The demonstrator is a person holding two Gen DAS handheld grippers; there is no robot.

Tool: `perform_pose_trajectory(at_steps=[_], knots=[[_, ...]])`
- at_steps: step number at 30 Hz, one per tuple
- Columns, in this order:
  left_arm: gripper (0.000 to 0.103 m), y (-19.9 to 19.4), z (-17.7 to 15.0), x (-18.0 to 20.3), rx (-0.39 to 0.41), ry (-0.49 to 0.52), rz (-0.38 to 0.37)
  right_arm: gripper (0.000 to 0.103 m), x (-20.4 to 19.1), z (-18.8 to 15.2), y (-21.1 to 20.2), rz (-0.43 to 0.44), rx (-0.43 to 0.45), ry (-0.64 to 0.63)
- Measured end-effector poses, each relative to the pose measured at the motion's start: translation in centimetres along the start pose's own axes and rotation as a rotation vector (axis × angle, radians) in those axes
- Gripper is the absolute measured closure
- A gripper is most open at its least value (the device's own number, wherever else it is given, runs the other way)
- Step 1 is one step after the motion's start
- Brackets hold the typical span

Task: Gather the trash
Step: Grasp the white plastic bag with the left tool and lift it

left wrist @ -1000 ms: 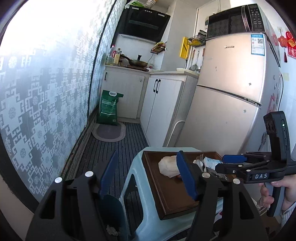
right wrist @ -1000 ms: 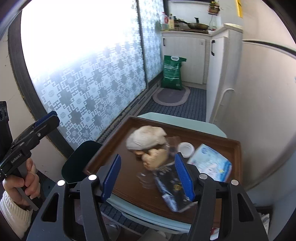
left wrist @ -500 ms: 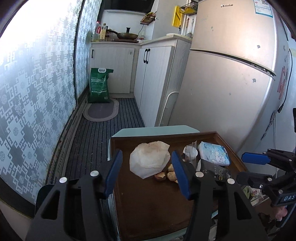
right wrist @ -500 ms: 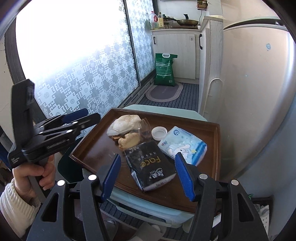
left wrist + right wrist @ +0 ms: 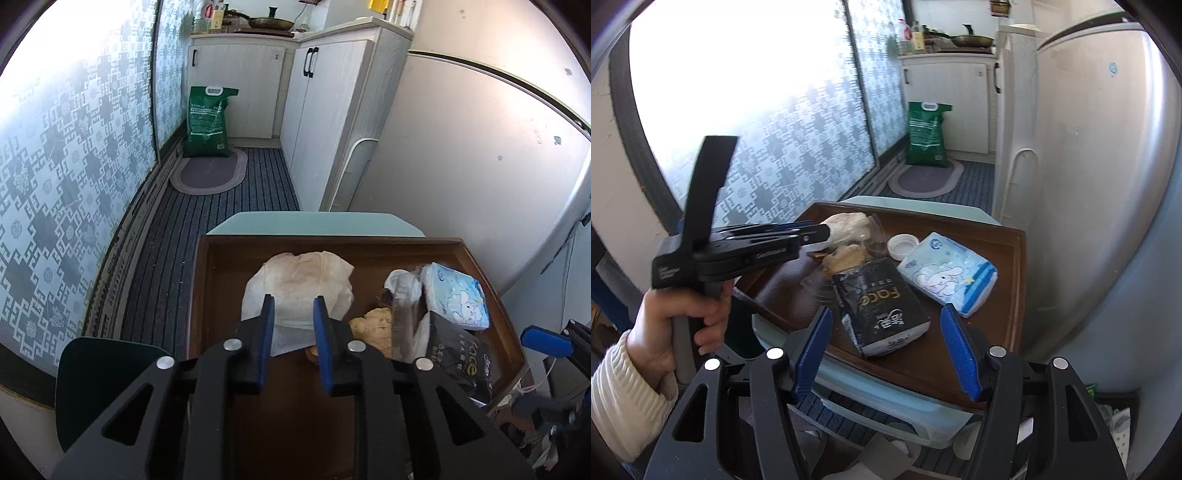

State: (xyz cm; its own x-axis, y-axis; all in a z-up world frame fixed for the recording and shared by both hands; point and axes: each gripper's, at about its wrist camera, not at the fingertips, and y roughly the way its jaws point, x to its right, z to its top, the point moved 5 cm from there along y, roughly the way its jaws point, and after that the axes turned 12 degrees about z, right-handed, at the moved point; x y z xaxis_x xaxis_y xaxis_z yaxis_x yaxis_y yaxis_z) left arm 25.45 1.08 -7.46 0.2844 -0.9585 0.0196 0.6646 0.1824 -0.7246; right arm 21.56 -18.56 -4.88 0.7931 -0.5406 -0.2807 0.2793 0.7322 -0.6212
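- Tissue (image 5: 301,286), crumpled and stained white, lies on the far-left part of the brown tray (image 5: 218,295), dead ahead of the left gripper (image 5: 293,301).
- Left gripper's 2 jaws are narrowed to a small gap around the tissue's near edge; contact cannot be told.
- Right gripper (image 5: 886,345) hangs wide open at the tray's near edge, over the black packet (image 5: 882,304), farther from the tissue.

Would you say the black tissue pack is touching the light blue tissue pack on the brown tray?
Apart: the right wrist view shows brown tray between black tissue pack and light blue tissue pack.
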Motion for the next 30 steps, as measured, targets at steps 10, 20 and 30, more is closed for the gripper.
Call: perform_pose_trajectory(at_steps=[10,20,30], knots=[[0.102,-1.5,0.5,-0.6,0.063,-0.044,-0.033,0.032,-0.3,-0.4,1.1,-0.001,-0.019,-0.034],[0.102,-4.5,1.7,-1.7,0.179,-0.079,-0.079,0.032,0.7,-0.7,2.8,0.006,-0.044,-0.015],[0.102,-7.9,2.3,-2.7,0.296,-0.109,-0.172,0.030,0.4,-0.9,4.5,-0.010,-0.061,-0.041]])
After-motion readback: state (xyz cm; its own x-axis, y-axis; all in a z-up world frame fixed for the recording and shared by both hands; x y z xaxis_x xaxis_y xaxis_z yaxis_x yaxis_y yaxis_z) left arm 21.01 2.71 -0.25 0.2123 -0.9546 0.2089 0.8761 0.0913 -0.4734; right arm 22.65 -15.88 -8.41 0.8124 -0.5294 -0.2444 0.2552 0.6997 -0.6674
